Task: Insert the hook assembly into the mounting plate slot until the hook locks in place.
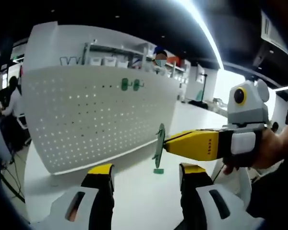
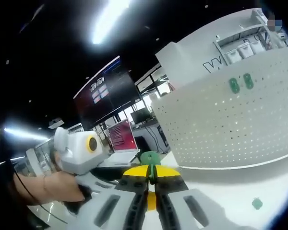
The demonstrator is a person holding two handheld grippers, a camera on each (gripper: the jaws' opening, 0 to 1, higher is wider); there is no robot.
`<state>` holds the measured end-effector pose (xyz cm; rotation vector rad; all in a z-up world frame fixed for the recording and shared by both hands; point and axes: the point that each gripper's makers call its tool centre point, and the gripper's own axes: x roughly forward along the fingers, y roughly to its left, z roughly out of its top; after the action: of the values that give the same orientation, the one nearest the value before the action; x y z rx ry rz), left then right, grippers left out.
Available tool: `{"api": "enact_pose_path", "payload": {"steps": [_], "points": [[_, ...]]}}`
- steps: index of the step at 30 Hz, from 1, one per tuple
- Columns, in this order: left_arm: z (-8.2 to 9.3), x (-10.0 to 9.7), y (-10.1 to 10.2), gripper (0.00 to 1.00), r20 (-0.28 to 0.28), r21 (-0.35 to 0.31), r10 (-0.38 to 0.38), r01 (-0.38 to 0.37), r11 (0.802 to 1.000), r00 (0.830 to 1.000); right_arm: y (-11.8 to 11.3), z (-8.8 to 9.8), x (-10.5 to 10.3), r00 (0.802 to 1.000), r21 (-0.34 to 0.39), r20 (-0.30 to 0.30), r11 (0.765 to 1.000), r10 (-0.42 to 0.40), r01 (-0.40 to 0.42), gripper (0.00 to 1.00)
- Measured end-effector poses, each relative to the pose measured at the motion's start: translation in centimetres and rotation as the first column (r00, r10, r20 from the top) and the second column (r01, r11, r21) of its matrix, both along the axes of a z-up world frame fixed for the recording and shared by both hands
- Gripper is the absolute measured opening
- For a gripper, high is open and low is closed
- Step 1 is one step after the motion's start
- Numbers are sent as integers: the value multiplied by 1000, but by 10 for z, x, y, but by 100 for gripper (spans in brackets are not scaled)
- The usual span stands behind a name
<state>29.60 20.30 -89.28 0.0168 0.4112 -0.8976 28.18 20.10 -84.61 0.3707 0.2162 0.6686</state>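
- In the left gripper view, the left gripper [image 1: 145,178] rises at lower centre with its yellow-tipped jaws apart, holding nothing.
- From the right edge, the right gripper [image 1: 166,142] is clamped on a flat green hook assembly [image 1: 159,145].
- In the right gripper view, that green piece [image 2: 149,158] sits at lower centre.
- Behind, a curved white pegboard [image 1: 93,115] of small round holes carries two green hooks [image 1: 131,85].

1. So we've got a plain white table [image 1: 149,191] carrying everything; its surface looks smooth and glossy in the left gripper view.
2. A white perforated board [image 1: 96,120] stands upright on it, along the far side; we can see its bottom edge meeting the tabletop.
3. One small green piece [image 2: 257,203] lies flat on the table in the right gripper view, near the board's foot but apart from it.
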Motion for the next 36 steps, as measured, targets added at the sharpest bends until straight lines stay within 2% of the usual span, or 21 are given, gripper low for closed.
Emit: {"api": "enact_pose_path", "payload": {"steps": [4,9,15,28,36], "points": [[3,-2,0,72,-22,-51,6,-7,999,1000,-3,0,1,1000,-12,14,1000,-4,4,1],[4,-2,1,77,-22,-69,8,-10,998,1000,-7,-1,1,1000,-20,17,1000,-9,9,1],[10,-1,0,84,-25,-125,12,-15,992,1000,-10,-2,2,1000,-24,18,1000,-15,15,1],[8,-3,-2,100,-19,-134,7,-10,991,1000,-24,2,14,998,-45,50,998,-47,49,1],[7,-3,-5,100,-23,-139,5,-8,990,1000,-39,1,27,993,-97,79,991,-87,95,1]]}}
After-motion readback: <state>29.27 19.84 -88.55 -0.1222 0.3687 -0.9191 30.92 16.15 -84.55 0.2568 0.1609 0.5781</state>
